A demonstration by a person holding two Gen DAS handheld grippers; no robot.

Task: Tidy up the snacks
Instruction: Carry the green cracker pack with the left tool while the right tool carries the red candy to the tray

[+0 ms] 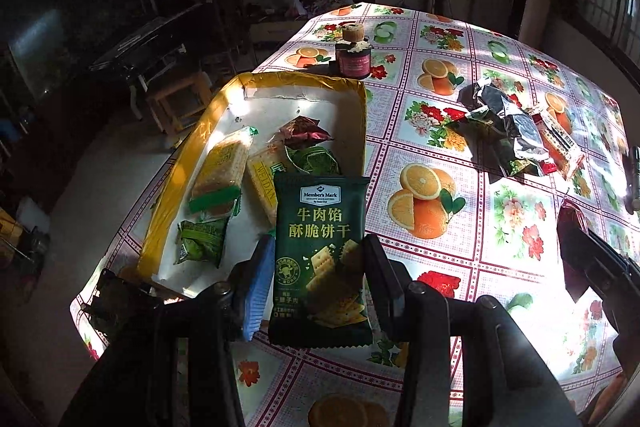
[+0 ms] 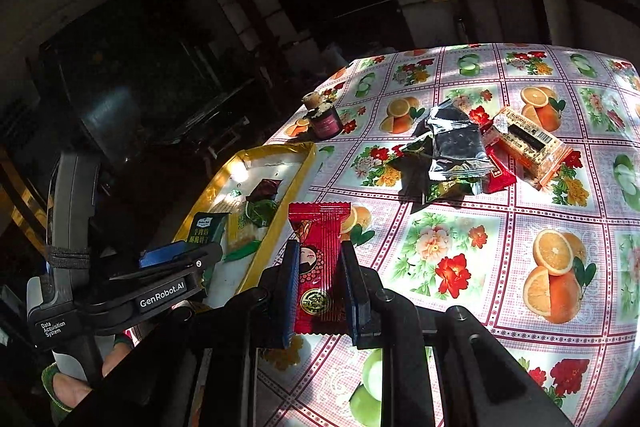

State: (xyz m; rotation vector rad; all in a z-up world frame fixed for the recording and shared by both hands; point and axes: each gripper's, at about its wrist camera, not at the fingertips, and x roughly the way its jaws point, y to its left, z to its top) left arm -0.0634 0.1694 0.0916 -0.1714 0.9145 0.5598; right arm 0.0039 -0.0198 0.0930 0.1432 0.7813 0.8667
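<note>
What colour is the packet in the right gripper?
Red packet with a gold emblem, clearest in the right wrist view.

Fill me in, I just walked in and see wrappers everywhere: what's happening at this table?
A person is sorting snacks with a handheld gripper in each hand. The left gripper holds a dark green cracker packet above the yellow-rimmed tray, which already contains several snacks. The right gripper is shut on a red snack packet. A pile of loose packets still waits on the fruit-patterned tablecloth, near a small jar.
</note>
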